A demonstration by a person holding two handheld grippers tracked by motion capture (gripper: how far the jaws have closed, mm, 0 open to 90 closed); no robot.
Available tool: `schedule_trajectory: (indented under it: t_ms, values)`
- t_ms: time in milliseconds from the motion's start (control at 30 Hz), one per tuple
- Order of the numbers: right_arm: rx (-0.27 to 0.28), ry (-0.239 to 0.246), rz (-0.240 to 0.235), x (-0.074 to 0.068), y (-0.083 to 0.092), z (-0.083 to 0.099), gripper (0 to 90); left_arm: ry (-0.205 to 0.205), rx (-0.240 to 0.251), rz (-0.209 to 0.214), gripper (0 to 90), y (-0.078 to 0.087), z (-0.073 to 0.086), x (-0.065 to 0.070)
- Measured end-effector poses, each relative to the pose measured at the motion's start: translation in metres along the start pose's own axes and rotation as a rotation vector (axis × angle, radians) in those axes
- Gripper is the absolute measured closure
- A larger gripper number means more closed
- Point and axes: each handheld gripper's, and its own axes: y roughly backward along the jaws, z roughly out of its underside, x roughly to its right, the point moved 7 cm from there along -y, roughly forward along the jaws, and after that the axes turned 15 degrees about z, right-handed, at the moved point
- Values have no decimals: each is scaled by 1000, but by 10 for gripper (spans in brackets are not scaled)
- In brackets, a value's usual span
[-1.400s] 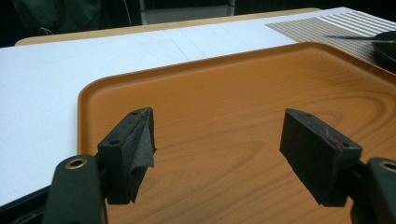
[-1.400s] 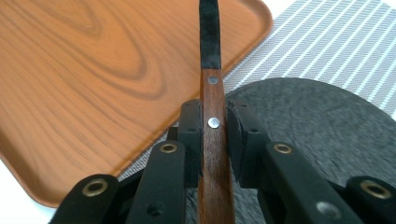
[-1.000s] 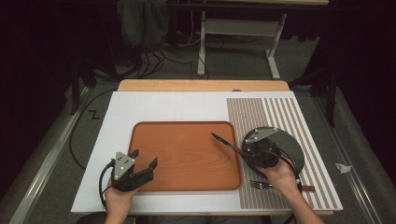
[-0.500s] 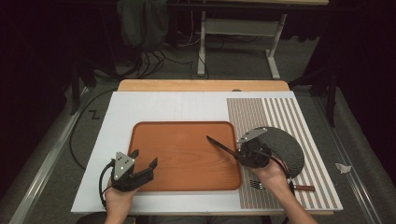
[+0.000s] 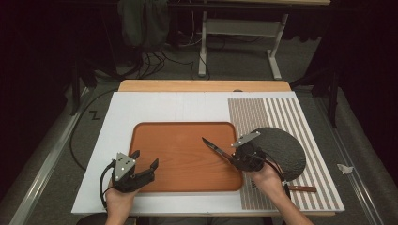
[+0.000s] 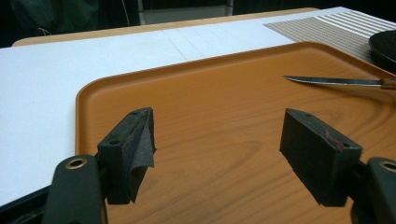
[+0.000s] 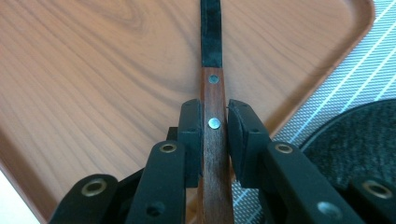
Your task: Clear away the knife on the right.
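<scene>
A knife (image 5: 213, 146) with a brown riveted wooden handle (image 7: 214, 84) and a dark blade is clamped in my right gripper (image 5: 234, 157), which is shut on the handle. The blade points left and away over the right part of the orange wood-grain tray (image 5: 183, 154); whether it touches the tray I cannot tell. In the left gripper view the knife (image 6: 336, 82) reaches in from the right. My left gripper (image 5: 145, 159) stands open over the tray's front left corner, with bare tray (image 6: 210, 93) between its pads (image 6: 135, 140).
A dark round plate (image 5: 281, 150) lies on a striped placemat (image 5: 263, 112) right of the tray. A wooden-handled utensil (image 5: 300, 188) lies near the placemat's front edge. All of it rests on a white board (image 5: 164, 105) with a wooden strip behind.
My right gripper has carried the knife left, off the plate and toward the tray, so the blade now reaches farther over it. The left gripper has stayed still.
</scene>
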Motion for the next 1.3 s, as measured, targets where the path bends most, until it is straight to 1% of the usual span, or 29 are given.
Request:
schedule_trajectory:
  t_ms: [300, 333, 767, 900, 933, 1033, 1167, 1233, 1300]
  values:
    - [-9, 19, -12, -10, -4, -1, 776, -1, 1, 1, 267, 0, 0, 0]
    - [-12, 23, -15, -13, -5, 0, 776, -2, 0, 1, 267, 0, 0, 0]
    - [-17, 39, -27, -22, -8, 0, 773, -3, 2, 1, 267, 0, 0, 1]
    - [-26, 47, -38, -28, -10, 1, 771, -6, -1, 2, 267, 1, 0, 1]
    - [-31, 54, -37, -28, -11, 2, 770, -7, -1, 1, 267, 1, 0, 1]
    - [-28, 52, -38, -29, -11, 2, 768, -6, 3, 1, 267, 1, 0, 1]
    - [-32, 55, -38, -29, -11, 3, 745, -6, 5, -1, 267, 2, -1, 1]
    - [-29, 58, -35, -28, -10, 3, 704, -7, 4, -2, 267, 2, -1, 1]
    - [-18, 50, -28, -26, -9, 2, 683, -6, 7, -3, 267, 2, -1, 1]
